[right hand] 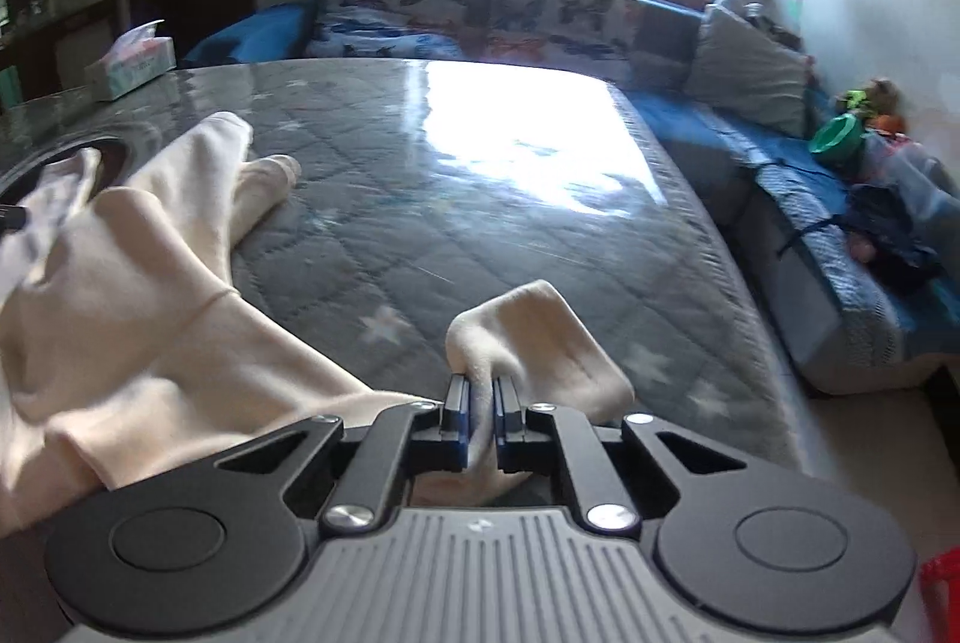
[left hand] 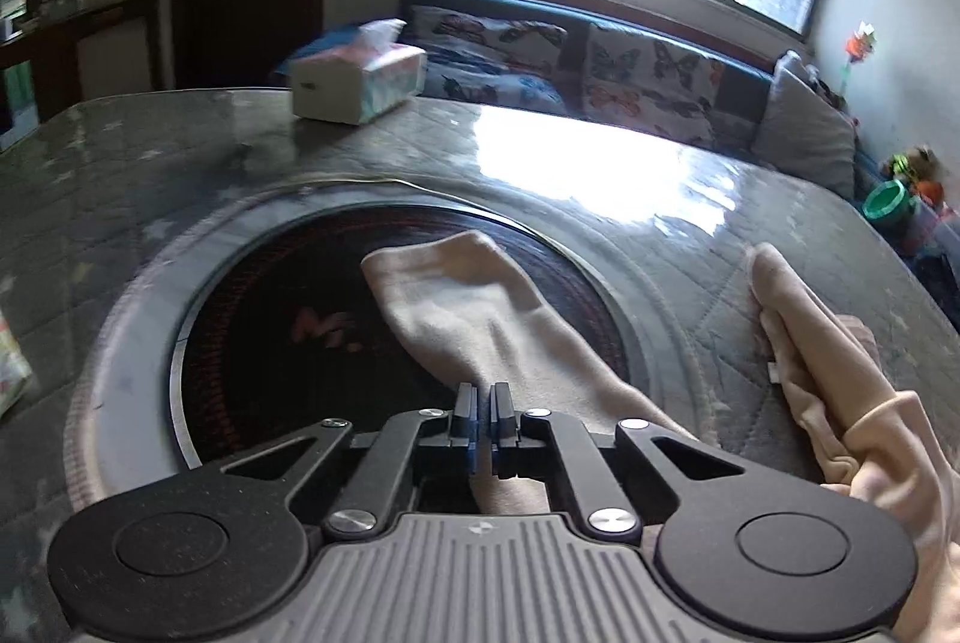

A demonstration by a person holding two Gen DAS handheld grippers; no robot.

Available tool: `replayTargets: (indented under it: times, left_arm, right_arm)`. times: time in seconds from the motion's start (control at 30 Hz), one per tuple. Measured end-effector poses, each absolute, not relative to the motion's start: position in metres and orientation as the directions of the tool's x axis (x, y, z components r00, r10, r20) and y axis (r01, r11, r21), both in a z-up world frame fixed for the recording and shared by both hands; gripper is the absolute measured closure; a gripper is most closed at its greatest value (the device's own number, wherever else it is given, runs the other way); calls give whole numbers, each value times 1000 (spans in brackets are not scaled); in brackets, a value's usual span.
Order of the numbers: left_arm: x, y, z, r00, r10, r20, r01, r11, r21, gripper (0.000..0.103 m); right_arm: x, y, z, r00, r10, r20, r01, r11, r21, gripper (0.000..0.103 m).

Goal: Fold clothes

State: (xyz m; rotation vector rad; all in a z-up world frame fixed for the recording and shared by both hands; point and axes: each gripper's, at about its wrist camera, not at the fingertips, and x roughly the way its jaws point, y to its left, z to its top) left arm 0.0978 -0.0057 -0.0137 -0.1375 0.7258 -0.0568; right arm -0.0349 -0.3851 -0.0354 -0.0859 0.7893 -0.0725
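A cream garment (left hand: pixel 480 319) lies on the table. In the left wrist view one end of it spreads over the dark round cooktop (left hand: pixel 288 319), and my left gripper (left hand: pixel 483 403) is shut on the cloth. More of the garment bunches at the right (left hand: pixel 840 385). In the right wrist view my right gripper (right hand: pixel 481 391) is shut on another cream end (right hand: pixel 540 337) over the quilted grey table cover (right hand: pixel 456 199). The rest of the garment (right hand: pixel 132 271) is heaped at the left, with two tube-like ends pointing away.
A tissue box (left hand: pixel 360 79) stands at the table's far left. Beyond the table is a blue sofa (right hand: pixel 810 199) with butterfly cushions (left hand: pixel 654 73) and toys (right hand: pixel 852 121) under a bright window. A red object (right hand: pixel 942 595) sits at the lower right.
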Motion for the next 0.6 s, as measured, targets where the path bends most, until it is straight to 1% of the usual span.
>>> replayTargets:
  times: [0.17, 0.33, 0.47, 0.53, 0.6]
  left_arm:
    - [65, 21, -5, 754, -60, -654, -75, 981, -176, 99]
    - [28, 51, 0, 740, -34, -672, -126, 974, -187, 99]
    - [6, 62, -2, 716, -19, -697, -135, 977, -165, 99]
    - [-1, 68, -2, 695, -41, -717, -126, 976, -177, 99]
    - [-6, 74, 0, 683, -68, -727, -112, 974, -196, 98]
  right_arm:
    - [-67, -400, -33, 707, -176, -685, 105, 984, -144, 97]
    - [-90, -406, -33, 681, -205, -703, 132, 979, -158, 97]
    - [-102, -409, -29, 659, -176, -731, 122, 984, -128, 95]
    - [-105, -409, -18, 668, -153, -729, 105, 988, -111, 89]
    - [-103, -406, -8, 678, -134, -722, 84, 991, -104, 88]
